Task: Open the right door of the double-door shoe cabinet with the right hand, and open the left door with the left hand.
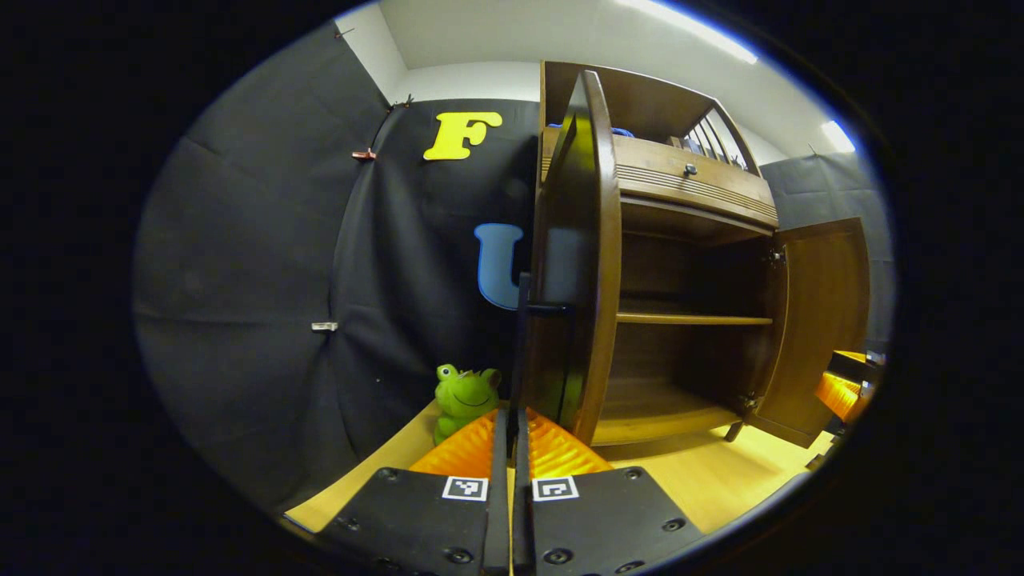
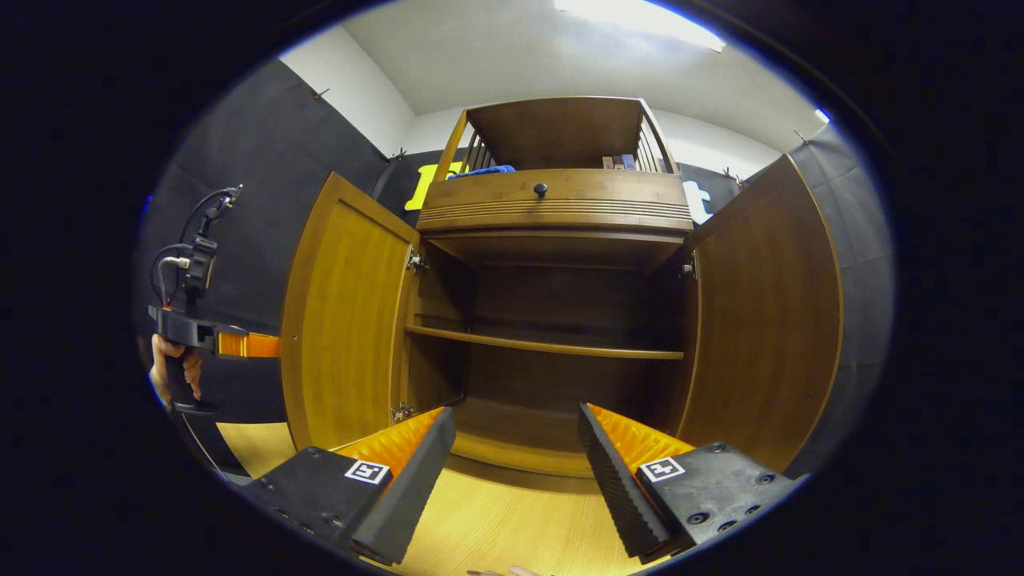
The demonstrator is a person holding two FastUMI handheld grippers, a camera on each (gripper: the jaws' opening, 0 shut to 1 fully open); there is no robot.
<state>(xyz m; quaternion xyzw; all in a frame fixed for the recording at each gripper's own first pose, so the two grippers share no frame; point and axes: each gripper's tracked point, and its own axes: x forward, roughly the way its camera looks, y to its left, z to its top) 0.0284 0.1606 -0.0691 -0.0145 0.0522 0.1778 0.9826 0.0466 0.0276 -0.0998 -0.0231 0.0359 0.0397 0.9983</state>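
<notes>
The wooden shoe cabinet stands with both doors swung wide. In the left gripper view, my left gripper is shut on the thin black handle of the left door, seen edge-on. The right door hangs open beyond it. In the right gripper view, my right gripper is open and holds nothing, facing the cabinet's inside between the left door and the right door. The left gripper and the hand holding it are at the left door's outer face.
A green frog toy sits on the wooden floor left of the cabinet, against the black cloth wall. One shelf crosses the cabinet's inside. Above it is a drawer with a dark knob.
</notes>
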